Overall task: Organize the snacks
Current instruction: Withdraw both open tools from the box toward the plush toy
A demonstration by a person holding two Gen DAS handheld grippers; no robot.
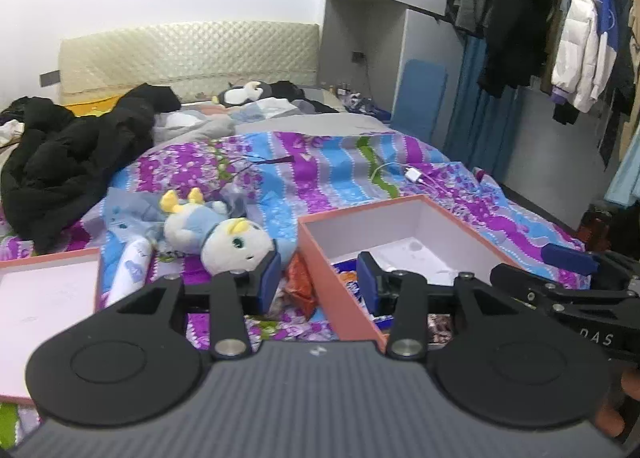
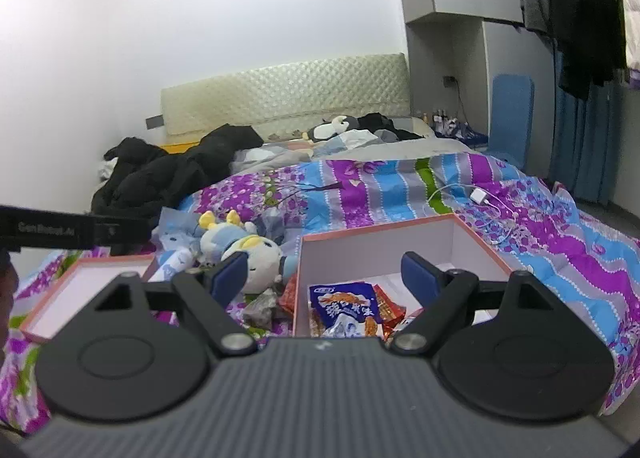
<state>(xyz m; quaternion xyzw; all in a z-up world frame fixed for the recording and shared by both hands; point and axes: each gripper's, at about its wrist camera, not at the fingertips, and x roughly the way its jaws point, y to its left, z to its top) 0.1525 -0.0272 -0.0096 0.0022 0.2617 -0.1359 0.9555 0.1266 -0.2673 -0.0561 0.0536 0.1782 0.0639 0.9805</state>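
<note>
- Left wrist cam: bedroom, floral bedspread (image 1: 320, 169). My left gripper (image 1: 318, 282) is part-open and empty; orange snack pack (image 1: 302, 282) sits just ahead by the box (image 1: 340, 298) wall, so it's nearest.
- Right wrist cam: right gripper (image 2: 326, 278) wide open, empty, over the box's near-left corner; blue snack bag (image 2: 344, 302) already inside.

Salmon-pink box (image 2: 298, 282) with white inside, blue-and-orange snack packet (image 2: 344, 304), purple, blue and green floral striped bedspread (image 2: 400, 181), white-and-blue plush toy (image 2: 248, 254), black coat (image 1: 68, 161)
</note>
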